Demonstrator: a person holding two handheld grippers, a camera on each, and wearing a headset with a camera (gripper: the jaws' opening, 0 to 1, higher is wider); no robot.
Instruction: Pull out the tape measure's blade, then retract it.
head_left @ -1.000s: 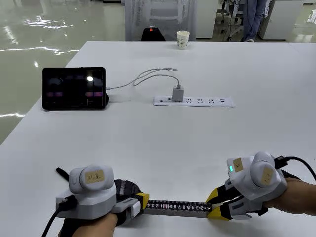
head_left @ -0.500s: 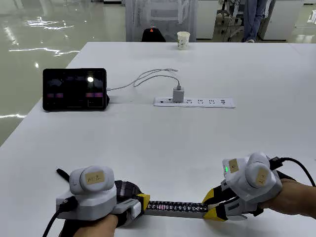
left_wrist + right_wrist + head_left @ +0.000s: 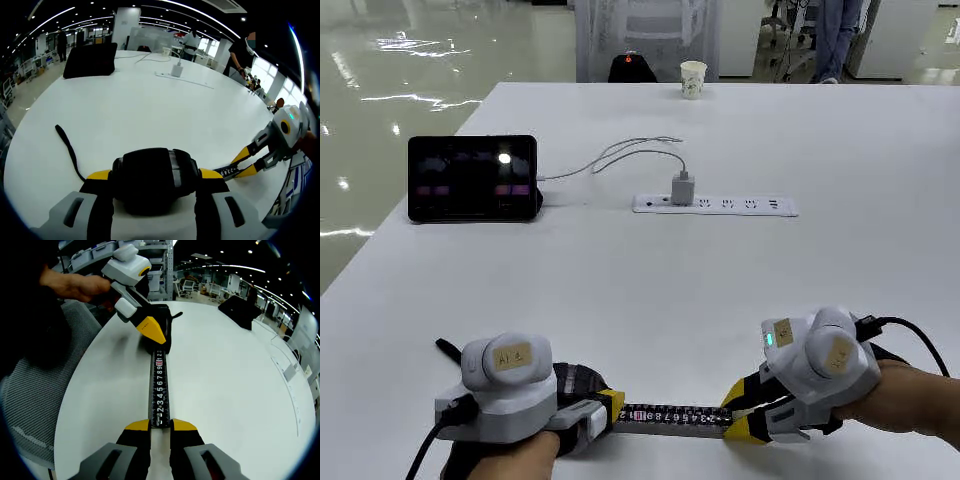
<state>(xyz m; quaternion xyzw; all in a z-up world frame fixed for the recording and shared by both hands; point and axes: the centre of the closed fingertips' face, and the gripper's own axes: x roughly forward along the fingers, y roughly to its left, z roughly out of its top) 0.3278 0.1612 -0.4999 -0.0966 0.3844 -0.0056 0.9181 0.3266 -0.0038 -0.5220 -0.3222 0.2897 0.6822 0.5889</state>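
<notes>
The black tape measure case (image 3: 577,384) rests on the white table (image 3: 650,290) with my left gripper (image 3: 597,410) shut around it. In the left gripper view the case (image 3: 152,177) sits between the yellow fingertips (image 3: 98,175). The dark numbered blade (image 3: 670,415) runs right from the case to my right gripper (image 3: 733,417), which is shut on the blade's end. In the right gripper view the blade (image 3: 159,390) stretches from my jaws (image 3: 161,425) to the case (image 3: 161,330), and the left gripper (image 3: 150,326) is on the case. The case's black wrist strap (image 3: 67,147) lies on the table.
A dark tablet (image 3: 472,178) stands at the left, cabled to a charger (image 3: 681,187) in a white power strip (image 3: 715,205). A paper cup (image 3: 692,78) sits at the far edge. The table's near edge is just below both grippers.
My right gripper has moved left toward the case with the blade's end in it, and less blade shows between the grippers. The left gripper has stayed put.
</notes>
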